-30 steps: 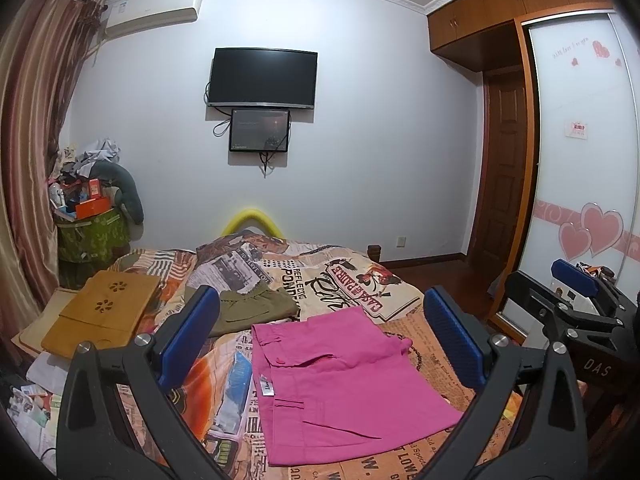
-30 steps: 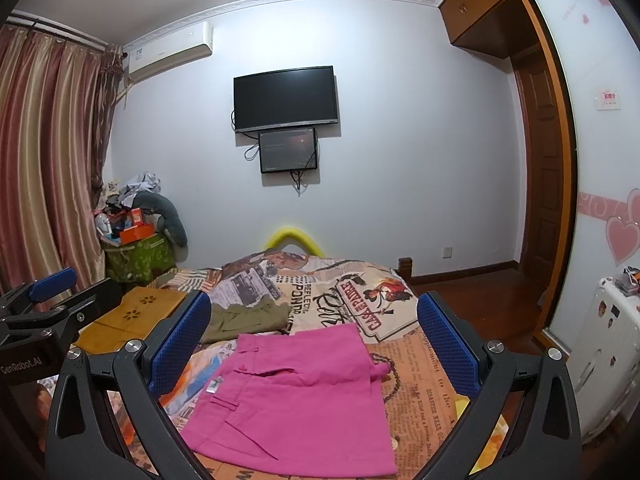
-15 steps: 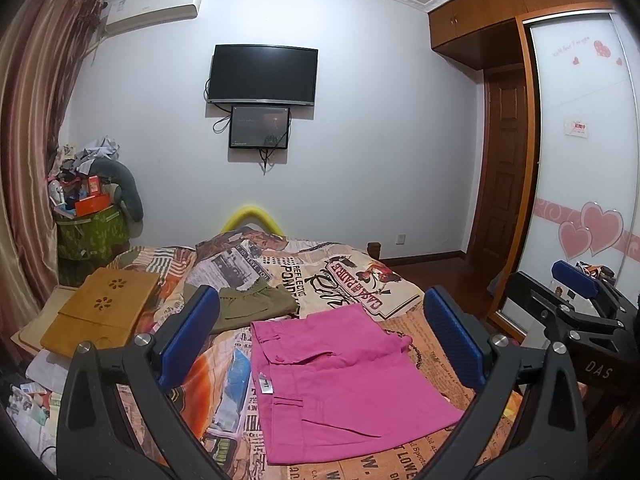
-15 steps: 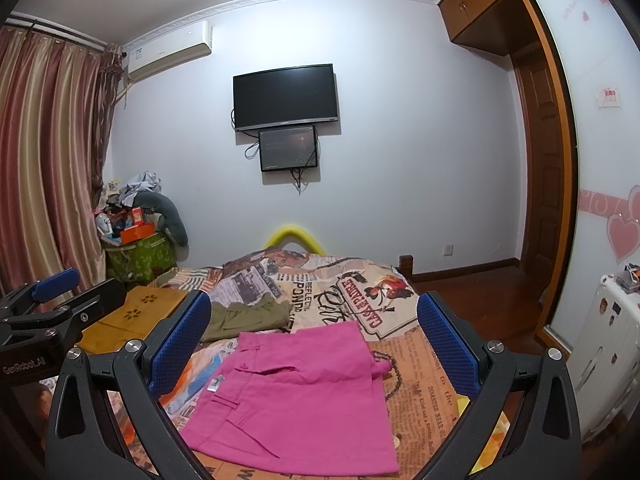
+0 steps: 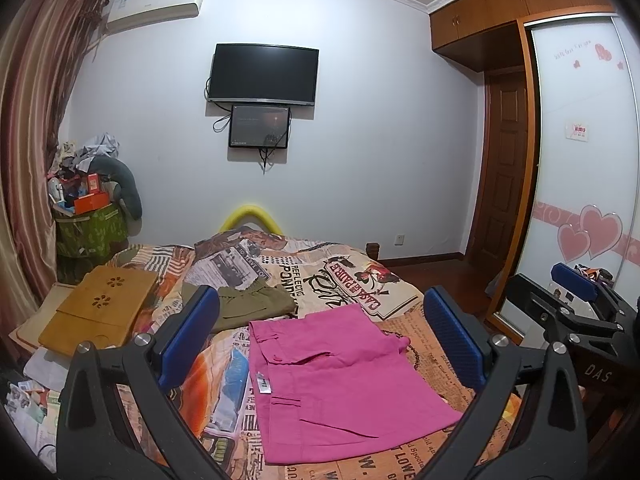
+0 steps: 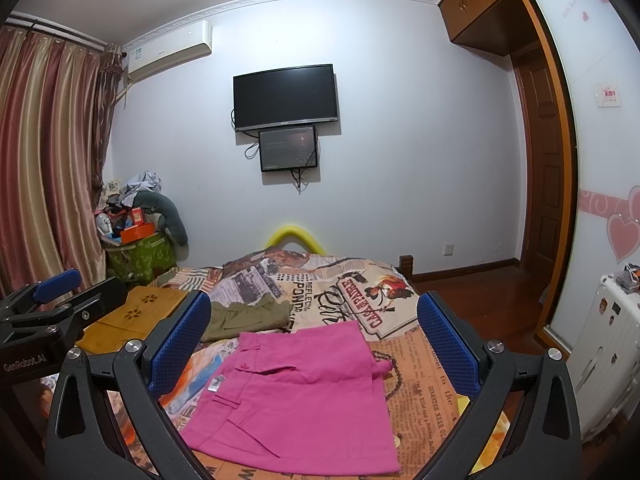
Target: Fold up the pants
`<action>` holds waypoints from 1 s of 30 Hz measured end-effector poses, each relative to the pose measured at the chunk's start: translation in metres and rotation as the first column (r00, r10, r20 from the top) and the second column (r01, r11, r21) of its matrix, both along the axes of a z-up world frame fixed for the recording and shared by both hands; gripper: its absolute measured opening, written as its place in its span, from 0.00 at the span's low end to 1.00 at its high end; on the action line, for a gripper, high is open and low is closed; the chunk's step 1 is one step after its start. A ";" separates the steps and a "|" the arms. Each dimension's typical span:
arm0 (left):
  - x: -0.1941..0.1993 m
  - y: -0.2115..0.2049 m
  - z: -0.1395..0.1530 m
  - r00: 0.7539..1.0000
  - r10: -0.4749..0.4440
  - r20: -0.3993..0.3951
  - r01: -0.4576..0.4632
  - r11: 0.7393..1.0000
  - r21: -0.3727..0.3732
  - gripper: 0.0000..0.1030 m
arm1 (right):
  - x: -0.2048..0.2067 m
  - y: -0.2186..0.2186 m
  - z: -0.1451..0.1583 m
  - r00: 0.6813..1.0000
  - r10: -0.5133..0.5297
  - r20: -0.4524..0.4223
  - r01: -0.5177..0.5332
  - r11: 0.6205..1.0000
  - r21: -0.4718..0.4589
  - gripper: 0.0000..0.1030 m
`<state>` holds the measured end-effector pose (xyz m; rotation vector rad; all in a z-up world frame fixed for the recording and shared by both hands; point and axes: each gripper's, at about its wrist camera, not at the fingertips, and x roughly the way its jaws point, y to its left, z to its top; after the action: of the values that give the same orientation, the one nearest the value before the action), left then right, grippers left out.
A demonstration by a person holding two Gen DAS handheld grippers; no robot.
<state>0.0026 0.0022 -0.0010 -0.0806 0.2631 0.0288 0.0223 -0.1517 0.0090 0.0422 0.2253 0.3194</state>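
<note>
Pink pants (image 5: 336, 384) lie folded into a flat rectangle on the bed, waistband toward the far end, a white tag at the left edge; they also show in the right wrist view (image 6: 304, 392). My left gripper (image 5: 320, 340) is open and empty, held above the pants. My right gripper (image 6: 314, 340) is open and empty, also above them. The right gripper shows at the right edge of the left wrist view (image 5: 576, 304); the left gripper shows at the left edge of the right wrist view (image 6: 52, 304).
Folded olive-green pants (image 5: 252, 304) lie beyond the pink ones on the newspaper-print bedspread (image 5: 352, 276). A wooden lap tray (image 5: 96, 308) sits at the bed's left. A cluttered green bin (image 5: 88, 228), a wardrobe (image 5: 580, 184) and a white suitcase (image 6: 608, 356) flank the bed.
Both grippers have lifted slightly, so the pants sit a little lower in both views. The pants have not moved.
</note>
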 end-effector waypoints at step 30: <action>0.023 0.006 -0.008 0.999 -0.002 -0.042 0.002 1.000 0.000 1.00 | 0.014 0.005 -0.013 0.999 -0.003 -0.042 0.003 1.000 -0.018 1.00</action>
<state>0.0255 0.0081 -0.0095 -0.0793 0.3056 0.0287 0.0367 -0.1467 -0.0038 0.0319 0.2701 0.3138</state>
